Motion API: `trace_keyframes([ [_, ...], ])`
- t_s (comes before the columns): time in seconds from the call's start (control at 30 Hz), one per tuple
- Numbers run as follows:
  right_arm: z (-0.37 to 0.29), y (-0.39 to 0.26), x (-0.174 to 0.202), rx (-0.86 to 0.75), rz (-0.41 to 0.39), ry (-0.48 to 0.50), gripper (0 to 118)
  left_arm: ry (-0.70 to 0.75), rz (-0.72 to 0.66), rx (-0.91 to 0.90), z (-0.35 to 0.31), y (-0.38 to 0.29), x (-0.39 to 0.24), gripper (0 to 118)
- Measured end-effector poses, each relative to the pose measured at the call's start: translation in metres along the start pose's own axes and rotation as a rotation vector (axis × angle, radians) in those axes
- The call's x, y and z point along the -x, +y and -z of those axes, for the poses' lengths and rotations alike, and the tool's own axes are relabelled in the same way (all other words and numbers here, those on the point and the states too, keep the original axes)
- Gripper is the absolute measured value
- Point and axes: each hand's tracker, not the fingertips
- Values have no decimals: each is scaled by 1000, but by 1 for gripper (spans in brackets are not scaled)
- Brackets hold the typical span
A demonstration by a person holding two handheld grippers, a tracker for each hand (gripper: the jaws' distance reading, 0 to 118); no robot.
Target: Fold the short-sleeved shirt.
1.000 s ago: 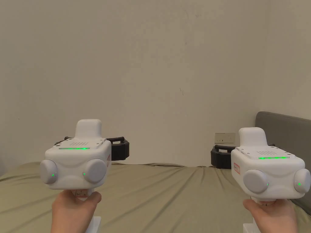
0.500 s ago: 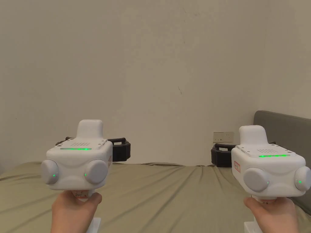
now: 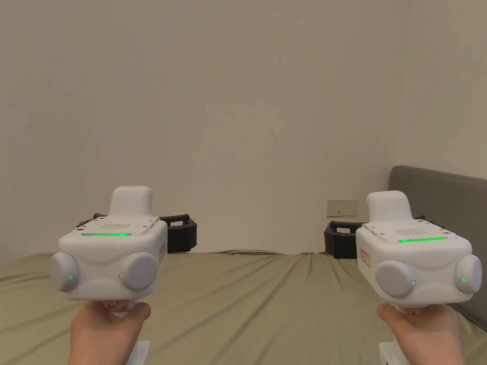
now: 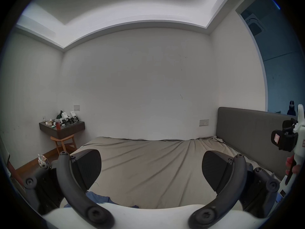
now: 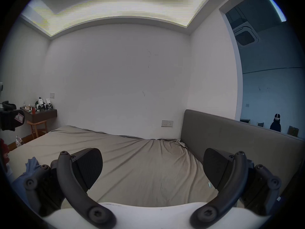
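Folding seems not yet begun: left claw (image 4: 151, 169) and right claw (image 5: 152, 169), jaws apart and empty, must drop to the blue shirt (image 4: 99, 198) beneath them.

**Blue shirt, rumpled on the bed**

The shirt (image 4: 97, 198) is blue cloth lying crumpled on the olive-tan bed sheet (image 4: 148, 166). In the left gripper view a bunched strip of it sits at about 7 o'clock, low in the picture, its rest hidden. In the right gripper view a wrinkled peak of the same blue cloth (image 5: 32, 164) stands up at about 8 o'clock, near the left edge. Sleeves and collar cannot be made out.
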Motion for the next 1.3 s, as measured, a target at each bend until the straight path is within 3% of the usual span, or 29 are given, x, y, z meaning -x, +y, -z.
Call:
trace_keyframes([
  [0.2,-4,-7,-2,-10,40,21,118,-93,-9,4,-2,-2,1,118],
  [0.23,-7,-10,-3,-18,42,21,110,-87,10,-3,-4,-5,-1,100],
  [0.27,-9,-14,-2,-24,41,25,110,-91,48,-21,-7,-6,-5,100],
  [0.3,-11,-19,0,-19,23,20,106,-79,102,-39,-9,-9,-10,88],
  [0.33,-12,-25,3,-30,-25,4,89,-40,153,-22,-7,-13,-15,49],
  [0.37,-11,-30,6,-8,-63,-26,25,-27,183,25,-3,-17,-17,0],
  [0.4,-10,-37,8,23,-84,-66,3,-76,120,4,-5,-17,-15,0],
  [0.43,-10,-43,4,25,-52,1,3,-144,89,52,-3,-17,-12,0],
  [0.47,-11,-48,-1,38,-10,106,3,-137,86,63,-2,-18,-12,0],
  [0.5,-9,-53,-1,63,12,148,3,-115,109,42,-1,-21,-14,0],
  [0.6,-8,-63,3,68,-10,135,3,-94,136,47,-1,-34,-18,0],
  [0.87,-7,-67,45,89,-39,262,3,-23,106,125,-9,-61,21,0],
  [1.07,-12,-78,143,110,-76,452,3,196,71,214,-50,-96,124,0],
  [1.3,-34,-112,301,223,-33,730,3,457,20,355,-131,-137,249,0],
])
